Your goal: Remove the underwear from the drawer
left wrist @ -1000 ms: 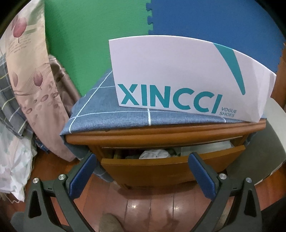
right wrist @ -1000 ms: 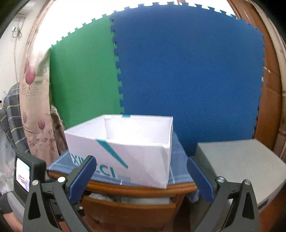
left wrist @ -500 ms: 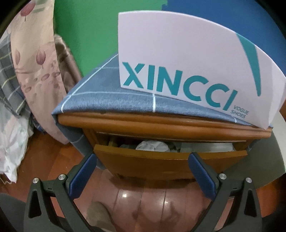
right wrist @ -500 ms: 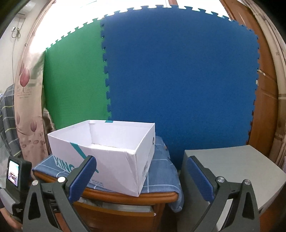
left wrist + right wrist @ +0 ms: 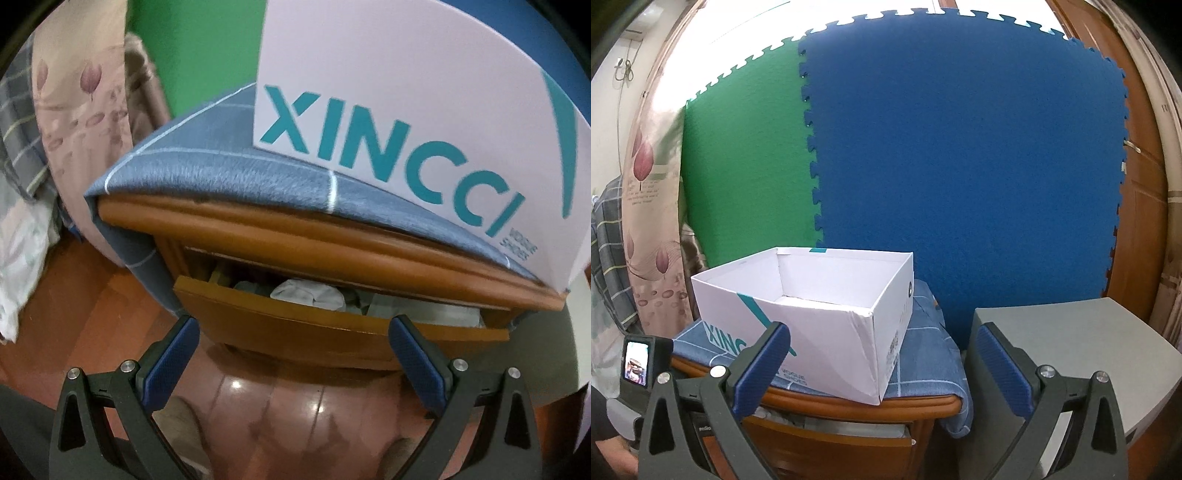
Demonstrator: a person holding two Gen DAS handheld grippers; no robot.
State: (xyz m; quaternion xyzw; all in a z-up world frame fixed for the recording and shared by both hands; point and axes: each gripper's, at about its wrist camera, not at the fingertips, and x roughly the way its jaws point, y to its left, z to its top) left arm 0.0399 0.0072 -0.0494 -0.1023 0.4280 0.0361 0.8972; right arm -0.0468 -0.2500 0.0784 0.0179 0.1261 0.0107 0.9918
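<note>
L gripper (image 5: pixel 293 332) fingers (image 5: pixel 173 360) spread wide, nothing betw them, hovering just in front of the drawer (image 5: pixel 295 325) w/ the wood floor (image 5: pixel 258 413) below. Drawer is part open; underwear (image 5: pixel 308 293) lies inside near the middle, a pale crumpled piece showing above the drawer front, more folded light cloth (image 5: pixel 421 310) to its right. Nightstand (image 5: pixel 314 236) top is covered by a blue checked cloth (image 5: pixel 207 173); white shoe box (image 5: pixel 406 110) w/ teal "XINCCI" lettering sits on the cloth.

R gripper (image 5: pixel 886 349) fingers (image 5: pixel 764 365) also wide apart, empty, held higher & well back from the drawer, facing the box (image 5: pixel 820 332), which is open-topped. Grey surface (image 5: pixel 1071 332) just right of the nightstand. Green mat (image 5: pixel 746 155) & blue mat (image 5: pixel 960 166) stand behind. Floral curtain (image 5: pixel 650 221) at left. L gripper's small screen (image 5: pixel 636 363) shows at lower left of the R view.
</note>
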